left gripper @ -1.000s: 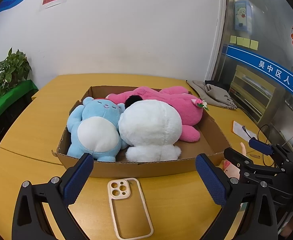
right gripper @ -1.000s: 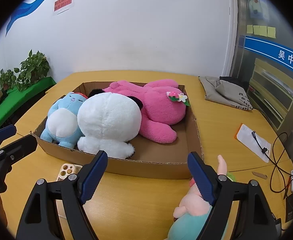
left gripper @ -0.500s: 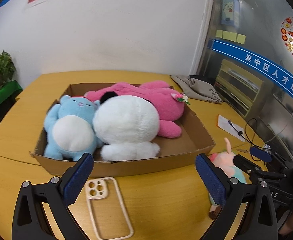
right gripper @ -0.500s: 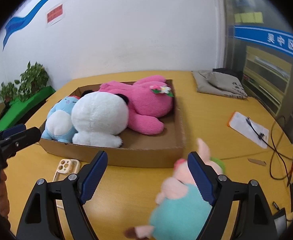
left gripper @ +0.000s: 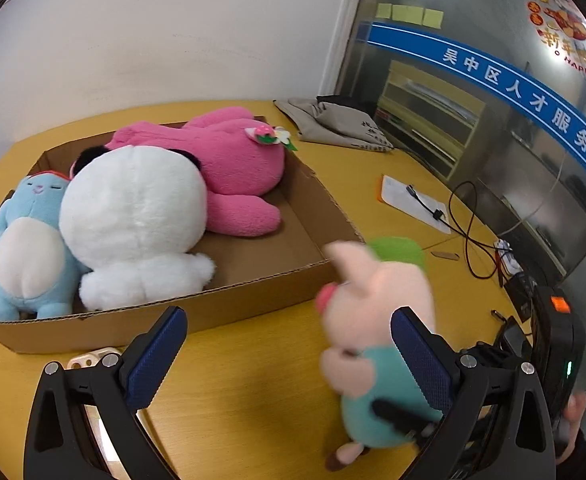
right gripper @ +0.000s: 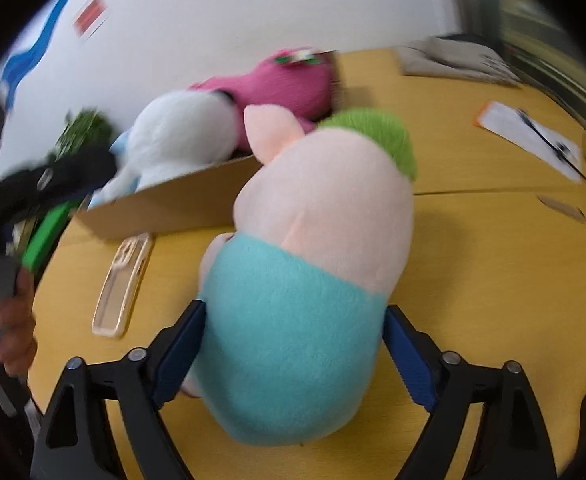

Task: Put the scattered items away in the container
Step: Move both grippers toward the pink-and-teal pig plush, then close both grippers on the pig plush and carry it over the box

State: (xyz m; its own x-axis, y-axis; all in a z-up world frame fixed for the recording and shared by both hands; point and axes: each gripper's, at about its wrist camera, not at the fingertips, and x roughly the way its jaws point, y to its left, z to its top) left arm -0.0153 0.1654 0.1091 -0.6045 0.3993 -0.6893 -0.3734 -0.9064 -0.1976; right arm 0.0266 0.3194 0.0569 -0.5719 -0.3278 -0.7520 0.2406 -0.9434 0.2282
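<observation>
A pig plush (right gripper: 313, 264) with pink head, green cap and teal body stands on the yellow table just right of the cardboard box (left gripper: 253, 300). My right gripper (right gripper: 293, 360) is open with its jaws on either side of the teal body, pads touching or nearly so. The plush also shows in the left wrist view (left gripper: 377, 328). My left gripper (left gripper: 289, 356) is open and empty in front of the box. The box holds a blue plush (left gripper: 25, 248), a white plush (left gripper: 133, 216) and a pink plush (left gripper: 221, 164).
A clear phone case (right gripper: 125, 284) lies on the table in front of the box. A paper with a cable (left gripper: 417, 204) and a grey cloth bag (left gripper: 333, 124) lie to the right. The table edge is near on the right.
My right gripper has moved forward and down around the pig plush, which now fills its view. My left gripper has swung to the right, bringing the plush into view.
</observation>
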